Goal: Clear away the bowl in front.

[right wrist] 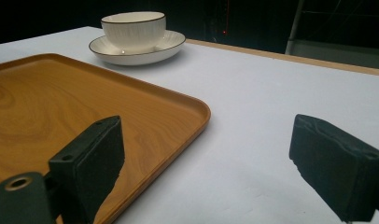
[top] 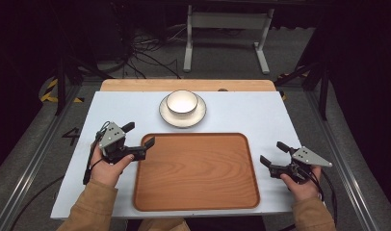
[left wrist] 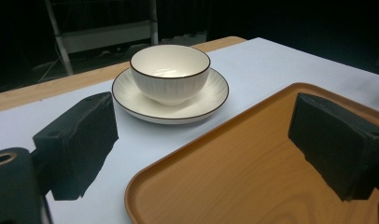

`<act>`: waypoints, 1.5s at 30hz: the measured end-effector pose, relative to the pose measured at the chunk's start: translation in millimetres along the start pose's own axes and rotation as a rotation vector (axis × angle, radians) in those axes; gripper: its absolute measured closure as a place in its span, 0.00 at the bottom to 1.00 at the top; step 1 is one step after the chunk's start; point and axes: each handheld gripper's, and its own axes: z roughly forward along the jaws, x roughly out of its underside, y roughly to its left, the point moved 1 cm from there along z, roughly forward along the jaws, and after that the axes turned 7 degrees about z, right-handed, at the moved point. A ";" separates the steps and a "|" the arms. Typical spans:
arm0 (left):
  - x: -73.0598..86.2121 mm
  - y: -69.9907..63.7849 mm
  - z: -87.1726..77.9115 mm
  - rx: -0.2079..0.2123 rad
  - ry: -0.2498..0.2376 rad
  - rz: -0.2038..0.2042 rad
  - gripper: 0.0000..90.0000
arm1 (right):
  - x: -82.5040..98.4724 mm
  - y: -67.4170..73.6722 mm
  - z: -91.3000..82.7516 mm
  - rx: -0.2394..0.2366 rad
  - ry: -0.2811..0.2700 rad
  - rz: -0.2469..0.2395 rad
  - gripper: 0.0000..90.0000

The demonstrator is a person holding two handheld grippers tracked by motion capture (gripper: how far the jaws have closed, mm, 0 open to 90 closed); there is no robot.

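Observation:
A white bowl (top: 182, 102) with a dark rim sits on a white saucer (top: 168, 115) at the back middle of the table. In front of it lies a wooden tray (top: 196, 173), bare. My left gripper (top: 139, 134) is open at the tray's far left corner, lifted off the table, one jaw over the tray's edge and nothing between the jaws. In the left gripper view the bowl (left wrist: 169, 70) and saucer (left wrist: 131, 100) stand ahead, the tray (left wrist: 253, 172) below. My right gripper (top: 274, 153) rests open just right of the tray, empty. The right gripper view has the tray (right wrist: 52, 107) and the bowl (right wrist: 133, 29).
The light blue table top (top: 241, 113) has a wooden strip (top: 136, 85) along its far edge. Beyond it stand a white metal frame (top: 227, 29) and loose cables (top: 145, 57) on the floor. Bare table lies between the tray and the saucer and to both sides.

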 end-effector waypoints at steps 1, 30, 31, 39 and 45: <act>-1.5 -0.2 1.7 0.004 -0.003 -0.004 0.10 | 0.1 -0.2 -0.1 -0.001 0.000 0.001 0.12; -49.5 7.8 57.7 0.048 0.006 0.048 0.11 | 2.8 -4.1 -8.5 0.012 -0.016 0.010 0.12; -51.4 7.7 59.4 0.054 0.004 0.043 0.11 | 2.9 -4.0 -8.9 0.012 -0.016 0.008 0.12; -61.6 12.6 76.1 0.073 0.006 0.024 0.11 | 3.7 -3.4 -11.8 0.014 -0.017 0.006 0.12; -69.0 15.1 92.3 0.100 0.027 0.014 0.12 | 3.8 -3.5 -13.3 0.012 -0.024 0.011 0.12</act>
